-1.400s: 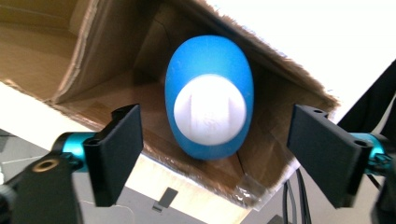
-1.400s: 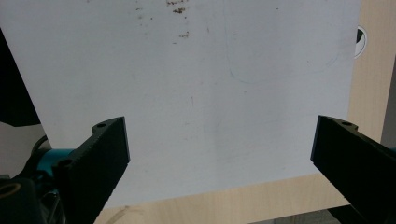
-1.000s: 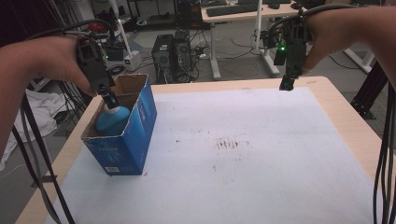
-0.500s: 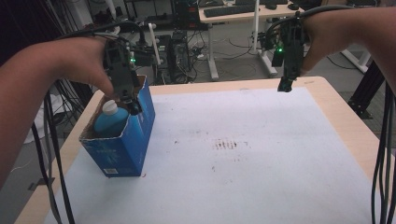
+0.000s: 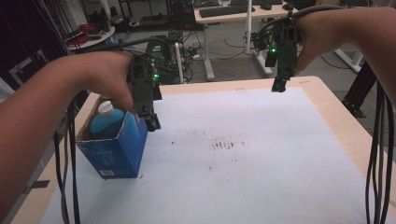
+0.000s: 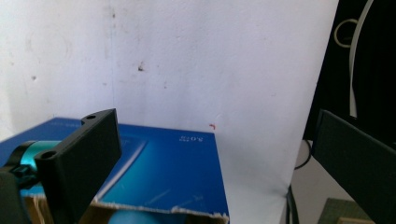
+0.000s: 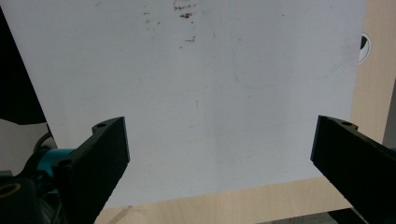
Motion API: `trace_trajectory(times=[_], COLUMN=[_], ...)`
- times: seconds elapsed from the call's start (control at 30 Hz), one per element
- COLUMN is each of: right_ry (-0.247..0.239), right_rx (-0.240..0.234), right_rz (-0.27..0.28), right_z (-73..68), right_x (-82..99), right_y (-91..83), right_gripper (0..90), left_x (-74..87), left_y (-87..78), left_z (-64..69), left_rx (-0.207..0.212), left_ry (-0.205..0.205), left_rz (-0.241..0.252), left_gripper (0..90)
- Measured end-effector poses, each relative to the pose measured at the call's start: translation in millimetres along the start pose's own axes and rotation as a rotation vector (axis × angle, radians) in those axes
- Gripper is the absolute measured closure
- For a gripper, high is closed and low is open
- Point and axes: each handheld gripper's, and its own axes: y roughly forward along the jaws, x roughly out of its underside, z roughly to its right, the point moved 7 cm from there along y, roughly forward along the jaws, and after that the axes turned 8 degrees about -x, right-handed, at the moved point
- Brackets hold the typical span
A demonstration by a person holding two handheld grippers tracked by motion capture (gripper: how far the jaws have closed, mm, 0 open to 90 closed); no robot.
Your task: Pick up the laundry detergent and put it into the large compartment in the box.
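We see blue bottle [image 5: 106, 122] with white cap standing inside open blue box [image 5: 116, 149] at left side of table [image 5: 336, 126]. Left hand-held gripper [image 5: 152, 122] hangs just beside box's right rim, jaws spread, nothing held. Right hand-held gripper [image 5: 279, 85] hovers over far edge, jaws apart, empty. We judge bottle placed, release step done; next move likely calls for clearing box without tipping it.

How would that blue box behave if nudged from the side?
The blue box stands tall and narrow, so it probably tips rather than slides. Its torn cardboard rim suggests thin, bendable walls. The bottle inside likely adds weight.
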Motion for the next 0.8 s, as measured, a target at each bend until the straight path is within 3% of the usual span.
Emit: trace_trajectory(times=[0.1, 0.63, 0.8], right_ry=[0.002, 0.002, 0.000], right_rx=[0.000, 0.007, 0.004], right_rz=[0.002, 0.018, 0.012], right_z=[0.3, 1.1, 0.1], right_x=[1.5, 8.8, 10.1], right_y=[-0.2, -4.3, -3.7], right_gripper=[3.4, 3.4, 3.4], left_x=[-2.9, -26.6, -26.9], left_y=[7.2, 31.6, 33.6], left_z=[-0.6, -5.6, -4.9], left_rx=[-0.010, 0.000, 0.009], left_ry=[0.024, 0.018, 0.019], left_rz=[-0.013, -0.024, -0.027], left_gripper=[1.7, 1.7, 1.7])
